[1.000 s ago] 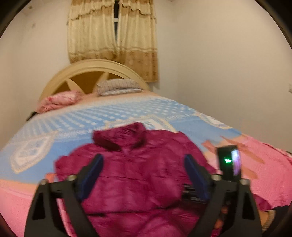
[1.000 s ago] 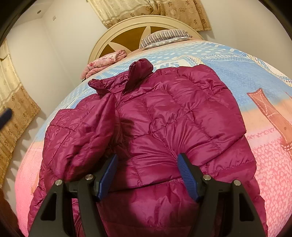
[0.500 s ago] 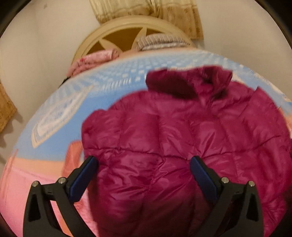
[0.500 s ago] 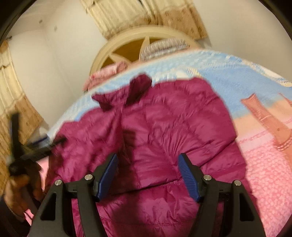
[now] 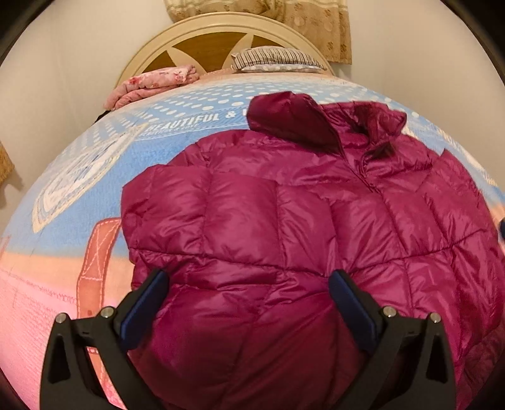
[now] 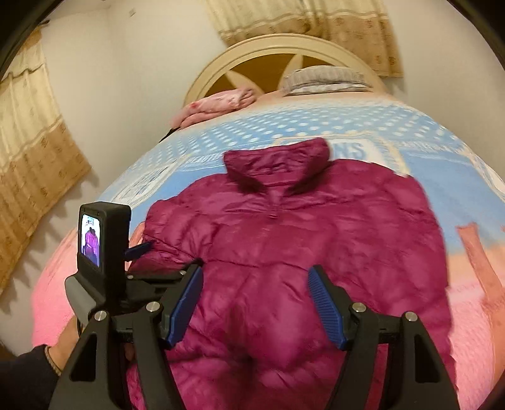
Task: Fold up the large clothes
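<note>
Maroon puffer jacket [image 5: 284, 227] lies flat on the bed, front up, zip closed, collar [image 5: 293, 116] toward the headboard. The sleeve on the left hand-held gripper's side is folded in over the body. In the right wrist view the jacket [image 6: 300, 239] is motion-blurred, but its outline is clear.

Left hand-held gripper [image 5: 249, 302]: jaws wide apart, directly above the lower left part of the jacket. Fabric bulges between the blue pads, but the pads do not press on it. Nothing held.

Right hand-held gripper [image 6: 255, 302]: jaws apart and closing, above the jacket's lower middle. Nothing between the pads is gripped; the jacket sits beyond them.

In the right wrist view, the left hand-held gripper [image 6: 139, 252] shows just left of the right one, over the jacket's left edge. Its camera block, with a small lit screen [image 6: 91, 239], stands up on it. A hand [image 6: 68, 340] in a dark sleeve, with a bracelet on the wrist, holds its grey handle.

Bedspread [image 5: 79, 195]: pink nearest the grippers, blue with white dots farther out, the word "BEAUTIFUL" printed ahead of the left one.

Far end of the bed: folded pink floral blanket [image 5: 151, 83] ahead-left, striped pillow [image 5: 277, 58] ahead-right, both against the arched cream headboard [image 5: 221, 30]. Beige curtains [image 6: 309, 19] hang behind the headboard; another curtain [image 6: 28, 151] hangs on the wall far left of the right gripper.
</note>
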`<state>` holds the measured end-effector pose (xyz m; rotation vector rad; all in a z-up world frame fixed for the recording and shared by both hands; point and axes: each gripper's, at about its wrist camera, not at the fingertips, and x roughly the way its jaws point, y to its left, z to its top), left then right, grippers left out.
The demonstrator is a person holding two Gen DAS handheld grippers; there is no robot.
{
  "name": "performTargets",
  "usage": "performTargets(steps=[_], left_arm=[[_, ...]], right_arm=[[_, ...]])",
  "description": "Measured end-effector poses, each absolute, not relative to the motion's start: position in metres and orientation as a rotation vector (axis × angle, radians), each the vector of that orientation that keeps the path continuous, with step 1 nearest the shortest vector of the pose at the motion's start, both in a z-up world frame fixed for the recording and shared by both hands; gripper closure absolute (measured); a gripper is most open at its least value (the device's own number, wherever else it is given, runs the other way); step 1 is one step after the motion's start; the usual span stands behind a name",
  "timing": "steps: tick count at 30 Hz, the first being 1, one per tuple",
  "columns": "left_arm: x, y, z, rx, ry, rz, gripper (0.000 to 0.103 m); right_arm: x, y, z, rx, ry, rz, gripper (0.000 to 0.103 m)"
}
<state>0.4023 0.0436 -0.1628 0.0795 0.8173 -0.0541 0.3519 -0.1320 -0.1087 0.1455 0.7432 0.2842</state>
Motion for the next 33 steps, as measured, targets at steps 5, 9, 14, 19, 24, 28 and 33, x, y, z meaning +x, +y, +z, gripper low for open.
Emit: performTargets(steps=[5, 9, 14, 19, 24, 28, 33], left_arm=[[0.389, 0.081, -0.146, -0.044, 0.758, -0.014, 0.0], [0.379, 0.116, -0.128, -0.051, 0.694, 0.062, 0.0], [0.384, 0.125, -0.103, -0.09, 0.641, 0.092, 0.0], [0.397, 0.066, -0.1, -0.033, 0.67, -0.034, 0.0], [0.421, 0.024, -0.13, 0.033, 0.785, -0.095, 0.0], [0.441, 0.036, -0.163, -0.027, 0.911, -0.079, 0.0], [0.439, 0.041, -0.176, -0.004, 0.904, -0.1, 0.0]], right_arm=[[0.366, -0.125, -0.154, 0.137, 0.856, 0.309, 0.064], [0.362, -0.129, -0.176, 0.12, 0.864, 0.311, 0.065], [0.362, -0.128, -0.183, 0.135, 0.839, 0.308, 0.065], [0.358, -0.134, -0.183, 0.167, 0.827, 0.323, 0.065], [0.356, -0.137, -0.182, 0.186, 0.825, 0.332, 0.065], [0.356, -0.137, -0.182, 0.201, 0.822, 0.339, 0.065], [0.357, -0.139, -0.184, 0.21, 0.821, 0.345, 0.065]])
